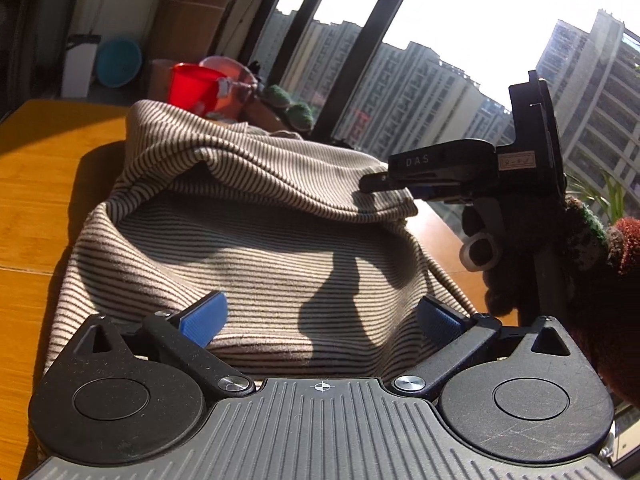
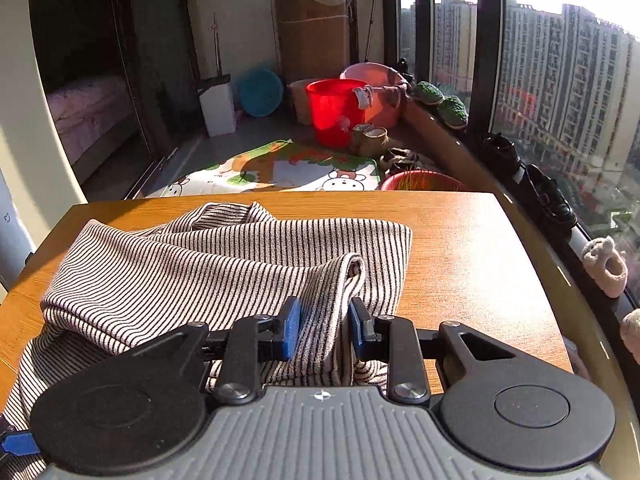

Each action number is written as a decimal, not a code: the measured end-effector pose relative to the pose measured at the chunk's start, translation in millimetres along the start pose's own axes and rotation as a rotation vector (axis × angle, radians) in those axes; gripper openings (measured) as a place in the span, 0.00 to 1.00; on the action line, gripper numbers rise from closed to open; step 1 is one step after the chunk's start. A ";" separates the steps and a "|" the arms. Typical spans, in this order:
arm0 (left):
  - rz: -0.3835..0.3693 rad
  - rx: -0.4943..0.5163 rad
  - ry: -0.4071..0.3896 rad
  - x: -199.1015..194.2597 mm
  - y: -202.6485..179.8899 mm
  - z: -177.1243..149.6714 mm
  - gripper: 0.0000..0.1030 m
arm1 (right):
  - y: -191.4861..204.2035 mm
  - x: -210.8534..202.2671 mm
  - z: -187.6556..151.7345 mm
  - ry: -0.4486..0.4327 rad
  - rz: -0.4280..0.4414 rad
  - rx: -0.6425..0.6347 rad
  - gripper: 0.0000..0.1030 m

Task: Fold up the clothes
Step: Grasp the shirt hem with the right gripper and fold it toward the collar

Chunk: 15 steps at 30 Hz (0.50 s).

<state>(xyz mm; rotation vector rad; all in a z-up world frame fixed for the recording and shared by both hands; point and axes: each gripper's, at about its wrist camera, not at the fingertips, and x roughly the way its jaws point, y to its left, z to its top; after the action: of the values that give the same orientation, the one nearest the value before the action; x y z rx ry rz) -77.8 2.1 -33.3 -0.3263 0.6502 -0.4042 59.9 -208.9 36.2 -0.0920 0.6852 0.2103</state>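
Your right gripper [image 2: 324, 330] has its blue pads clamped on a bunched fold of the striped garment [image 2: 224, 264], and from the left wrist view you can see that fold lifted off the pile, the cloth draping down and away toward nine o'clock. Your left gripper [image 1: 320, 320] is wide open, nothing between the fingers, hovering low over the near hem of the garment, which lies flat and sunlit just ahead of it at twelve o'clock.

So you're mid-fold, by the look of it: one side picked up, ready to be carried across. The next move calls for that raised edge to travel over the body of the garment and come down square. My read is you'll want the left gripper to pin or take the near hem so the bottom layer doesn't drag along with it.

The garment sits on the wooden table [image 2: 472, 240], taking up the left and middle of it in the right wrist view. Bare wood runs out to three o'clock, so there's room on that side. Watch the far edge at twelve o'clock: the cloth's back fold lies close to it, and beyond is a drop to the floor mat [image 2: 280, 168] and the red bucket [image 2: 334, 110]. At nine o'clock the cloth already reaches near the table's edge, so little slack there.
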 end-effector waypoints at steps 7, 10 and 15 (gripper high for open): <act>-0.016 -0.019 -0.004 -0.7 2.1 0.8 1.00 | 15.2 -42.0 52.8 -0.218 -0.009 -0.104 0.09; -0.017 -0.020 -0.004 -0.6 1.7 0.9 1.00 | 4.9 -29.9 50.3 -0.221 -0.061 -0.098 0.09; -0.028 -0.032 -0.006 -0.4 4.8 0.5 1.00 | -22.2 14.2 7.0 -0.065 -0.108 -0.045 0.09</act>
<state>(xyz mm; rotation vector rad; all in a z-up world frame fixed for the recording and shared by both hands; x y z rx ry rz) -76.6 6.5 -34.6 -0.3675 0.6470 -0.4194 79.8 -227.2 32.8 -0.1647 0.6090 0.1243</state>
